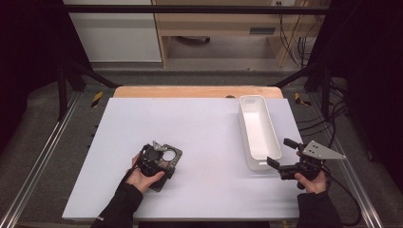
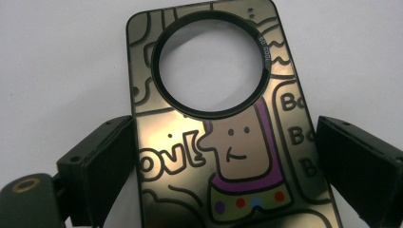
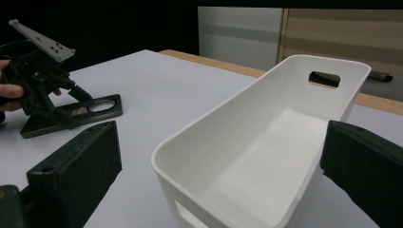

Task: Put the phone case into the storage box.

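1. Glossy dark phone case with cartoon print and round camera hole (image 2: pixel 223 137) lies flat on the white table (image 1: pixel 204 128), between the left gripper (image 1: pixel 159 161)'s spread jaws, unclamped.
2. Close squarely on its long edges.
3. Right gripper (image 1: pixel 280 154) gapes by the empty white plastic bin (image 1: pixel 259 130).

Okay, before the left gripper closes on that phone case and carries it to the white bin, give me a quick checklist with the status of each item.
1. Phone case lies between the left gripper's jaws: ok.
2. Jaws clamped on the case: not ok; a gap shows on the right side, and contact on the left is unclear.
3. Case lies flat on the table: ok.
4. White bin is empty: ok.
5. Right gripper is open and holds nothing: ok.
6. Right gripper is clear of the bin: cannot tell; its jaws flank the near end.
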